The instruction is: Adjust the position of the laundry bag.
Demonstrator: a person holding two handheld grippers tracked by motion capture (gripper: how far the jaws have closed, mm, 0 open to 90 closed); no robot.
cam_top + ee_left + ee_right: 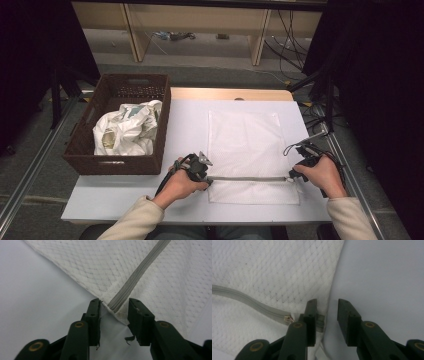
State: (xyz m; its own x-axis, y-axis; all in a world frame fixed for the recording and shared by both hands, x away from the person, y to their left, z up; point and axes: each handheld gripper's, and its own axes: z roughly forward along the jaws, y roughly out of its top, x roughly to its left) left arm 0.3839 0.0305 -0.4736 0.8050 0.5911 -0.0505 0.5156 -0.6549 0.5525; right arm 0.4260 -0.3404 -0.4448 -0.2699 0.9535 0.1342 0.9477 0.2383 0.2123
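A white diamond-textured cloth bag with a grey zipper lies beside a dark brown basket.

Person: cream long sleeves on both forearms. Left tool: two black jaws, flat rectangular pads, brass-coloured rivets at the link pivots, small dark screws in the pads, frayed thread on the inner faces. Grey three-cornered plate on top; black cable trailing. Right tool: same black jaws, brass rivets.
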